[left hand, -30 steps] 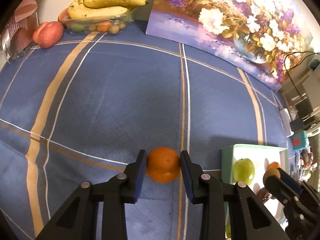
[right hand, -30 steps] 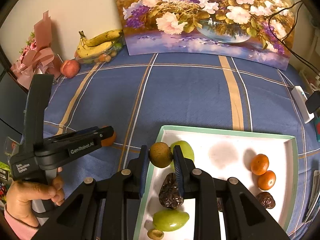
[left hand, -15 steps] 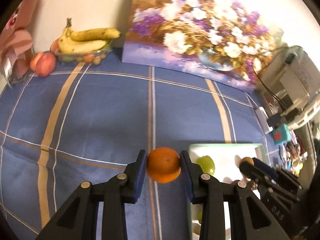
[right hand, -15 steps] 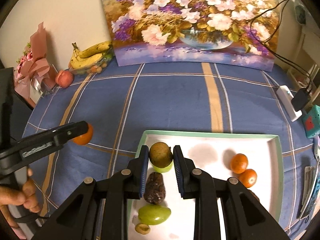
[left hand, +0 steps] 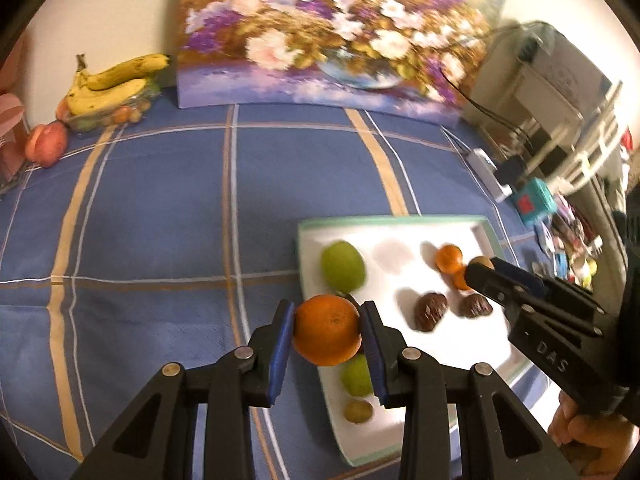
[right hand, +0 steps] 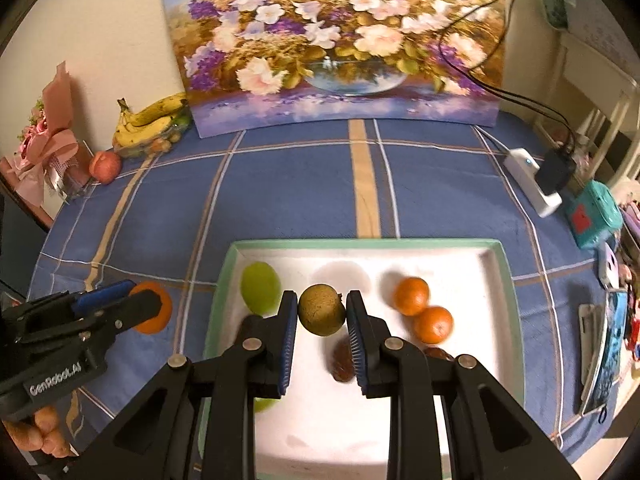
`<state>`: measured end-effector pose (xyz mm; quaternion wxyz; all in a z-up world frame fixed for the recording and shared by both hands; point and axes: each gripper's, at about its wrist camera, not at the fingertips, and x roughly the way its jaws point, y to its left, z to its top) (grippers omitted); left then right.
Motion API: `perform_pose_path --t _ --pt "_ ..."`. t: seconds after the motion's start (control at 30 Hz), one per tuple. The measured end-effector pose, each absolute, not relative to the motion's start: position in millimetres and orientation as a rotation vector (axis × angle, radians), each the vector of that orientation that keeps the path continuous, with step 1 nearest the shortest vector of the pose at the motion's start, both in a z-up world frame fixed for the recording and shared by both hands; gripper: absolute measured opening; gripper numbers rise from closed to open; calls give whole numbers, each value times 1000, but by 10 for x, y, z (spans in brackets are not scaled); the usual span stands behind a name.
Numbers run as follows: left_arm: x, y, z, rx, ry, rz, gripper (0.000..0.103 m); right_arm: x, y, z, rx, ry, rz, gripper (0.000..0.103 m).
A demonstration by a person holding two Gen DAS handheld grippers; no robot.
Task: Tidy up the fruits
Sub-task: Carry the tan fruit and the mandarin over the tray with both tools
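Observation:
My left gripper (left hand: 326,332) is shut on an orange (left hand: 327,330), held in the air over the left edge of the white tray (left hand: 486,226). My right gripper (right hand: 322,316) is shut on a brown-green kiwi-like fruit (right hand: 321,309) above the tray (right hand: 360,245). In the tray lie a green fruit (right hand: 260,286), two small oranges (right hand: 422,312) and dark dates (left hand: 430,312). In the right wrist view the left gripper (right hand: 136,300) holds its orange (right hand: 154,312) at the left, beside the tray.
Bananas (right hand: 154,120) on a clear box and a red apple (right hand: 105,166) sit at the back left. A flower painting (right hand: 340,40) leans on the wall. A white power strip (right hand: 532,180) and a teal box (right hand: 594,216) lie at the right.
Both grippers moved with their fruit. The left one carried the orange rightward up to the tray's left edge. The right one carried the kiwi-like fruit toward the tray's middle, and more of the tray shows.

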<state>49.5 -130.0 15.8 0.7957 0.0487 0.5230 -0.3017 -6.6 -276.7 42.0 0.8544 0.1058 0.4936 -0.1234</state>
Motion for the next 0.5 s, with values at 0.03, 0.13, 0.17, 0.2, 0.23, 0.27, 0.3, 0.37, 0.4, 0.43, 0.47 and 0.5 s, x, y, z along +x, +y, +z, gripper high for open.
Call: perform_pose_path --t 0.03,0.13,0.17,0.2,0.23,0.27,0.3,0.37,0.4,0.43,0.47,0.5 --pt "439 -1327 139 115 1131 -658 36 -98 -2779 403 224 1042 -263 26" --pt "283 -1406 78 139 1152 -685 36 -177 -2817 333 231 1063 -278 26" --pt "229 -1428 57 146 1159 -695 36 -197 -2829 309 234 1070 -283 26" --pt "197 -1444 41 152 1165 -701 36 -219 -2841 284 236 1078 -288 26" --pt "145 -1466 21 163 1171 -705 36 -245 -2848 258 238 1087 -292 26" --pt "111 -1478 0 173 1175 -706 36 -267 -2856 226 238 1098 -296 26" --pt "70 -1491 -23 184 1180 -706 36 -291 -2863 192 238 1111 -301 26" --pt "-11 -1528 -76 212 1193 -710 36 -319 -2876 131 232 1134 -315 26" --pt "-48 -1547 -101 224 1198 -714 36 -343 -2888 88 230 1151 -325 26" --pt "-86 -1572 -125 235 1205 -719 36 -362 -2896 67 231 1160 -331 26" --pt "-121 -1596 -146 245 1211 -726 36 -380 -2909 39 233 1169 -334 26" --pt "-144 -1613 -159 249 1216 -731 36 -405 -2918 14 237 1178 -336 26"
